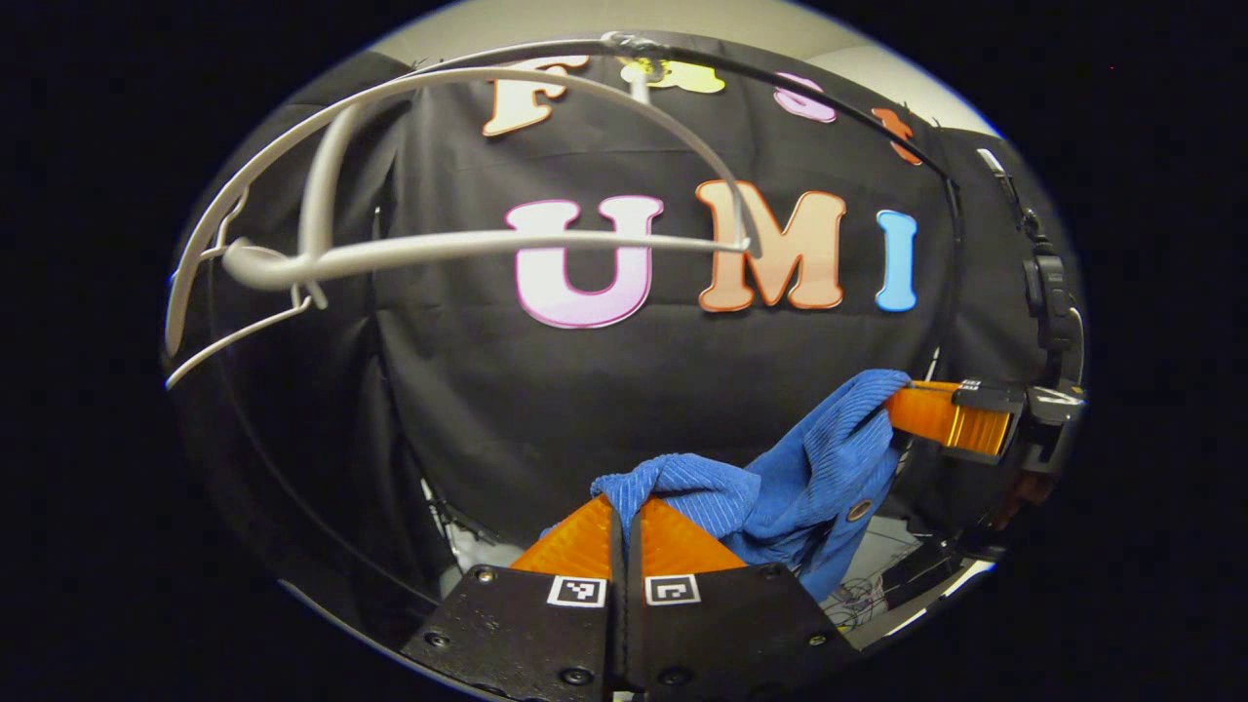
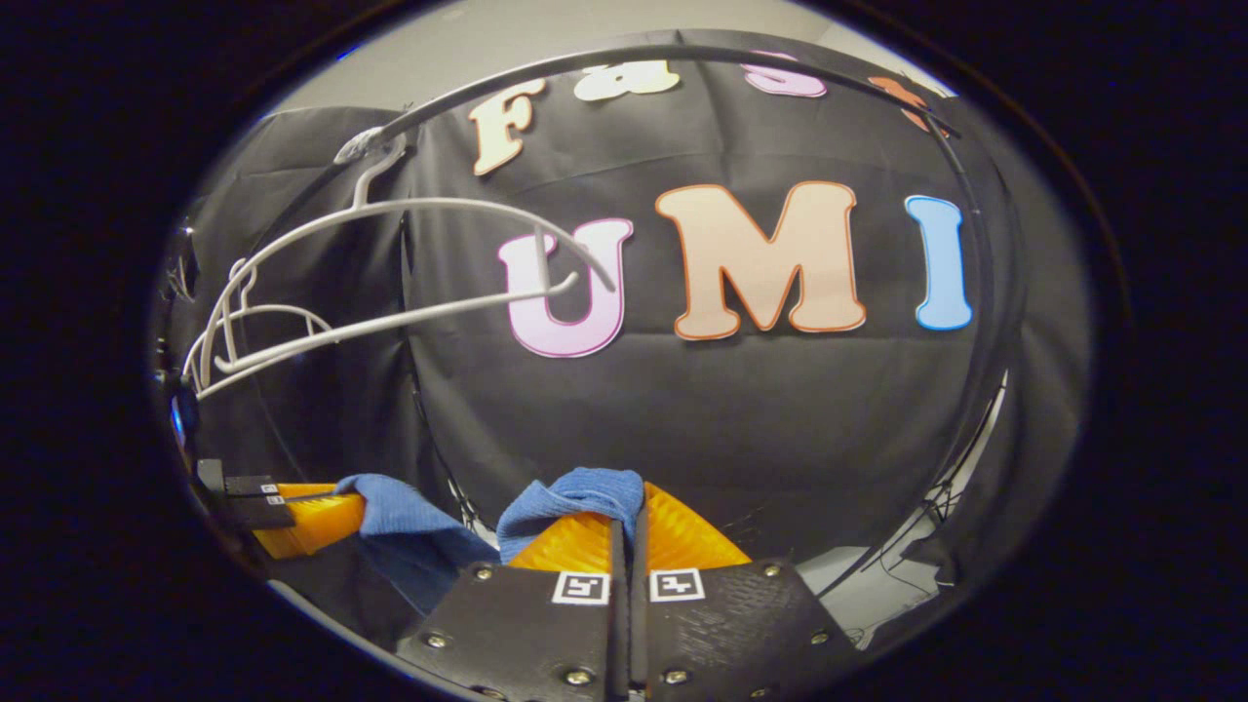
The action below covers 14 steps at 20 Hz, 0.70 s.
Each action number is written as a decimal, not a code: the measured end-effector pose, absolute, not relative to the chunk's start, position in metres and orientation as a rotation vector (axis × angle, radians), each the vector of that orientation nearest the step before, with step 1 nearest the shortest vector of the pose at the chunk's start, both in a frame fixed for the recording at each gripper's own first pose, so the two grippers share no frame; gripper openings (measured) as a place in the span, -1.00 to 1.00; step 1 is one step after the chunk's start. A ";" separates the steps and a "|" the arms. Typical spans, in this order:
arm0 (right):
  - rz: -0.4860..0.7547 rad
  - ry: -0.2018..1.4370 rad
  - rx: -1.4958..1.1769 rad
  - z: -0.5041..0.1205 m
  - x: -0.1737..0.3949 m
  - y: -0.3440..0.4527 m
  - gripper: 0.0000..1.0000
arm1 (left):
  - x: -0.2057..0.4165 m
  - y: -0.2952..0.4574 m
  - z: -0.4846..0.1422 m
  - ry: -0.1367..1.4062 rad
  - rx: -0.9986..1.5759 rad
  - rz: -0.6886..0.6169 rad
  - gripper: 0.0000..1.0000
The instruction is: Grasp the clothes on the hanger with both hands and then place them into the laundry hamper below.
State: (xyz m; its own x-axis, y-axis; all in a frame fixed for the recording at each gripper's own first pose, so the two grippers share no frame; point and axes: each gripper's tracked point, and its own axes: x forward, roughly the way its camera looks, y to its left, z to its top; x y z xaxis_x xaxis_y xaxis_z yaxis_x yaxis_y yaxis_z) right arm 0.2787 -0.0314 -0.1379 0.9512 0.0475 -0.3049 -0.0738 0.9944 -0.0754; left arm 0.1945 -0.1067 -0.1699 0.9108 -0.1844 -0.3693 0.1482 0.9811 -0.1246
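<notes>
I have the blue garment (image 1: 809, 468) clear of the white hanger (image 1: 409, 249), hanging below it. My left gripper (image 1: 624, 512) is clamped on one bunched edge, my right gripper (image 2: 624, 507) clamped on the other.

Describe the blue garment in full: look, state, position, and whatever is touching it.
The blue garment is a soft, ribbed cloth, like corduroy or a knit, with one small round button or snap showing near its lower fold. It is off the white hanger, which hangs bare above it. It sags in loose folds between the two grippers: the left gripper is shut on one bunched edge, the right gripper on another. Its lower part hangs free, touching nothing else that shows.
</notes>
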 end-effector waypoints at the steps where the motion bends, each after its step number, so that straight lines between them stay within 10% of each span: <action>1: 0.052 0.293 -0.087 -0.129 0.278 -0.033 -0.98 | 0.198 -0.113 -0.159 0.363 -0.098 -0.193 -0.99; 14: -0.018 0.170 -0.034 -0.058 0.289 -0.046 -0.98 | 0.244 -0.175 -0.070 0.162 -0.134 -0.320 -0.99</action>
State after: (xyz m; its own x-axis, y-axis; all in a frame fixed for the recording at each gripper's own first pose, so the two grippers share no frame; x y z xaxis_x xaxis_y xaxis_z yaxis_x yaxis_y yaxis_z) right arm 0.2886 -0.0457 -0.0584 0.9855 -0.0207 -0.1687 0.0149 0.9993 -0.0354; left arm 0.2438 -0.1753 -0.0702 0.9366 -0.3225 -0.1367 0.3011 0.9407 -0.1565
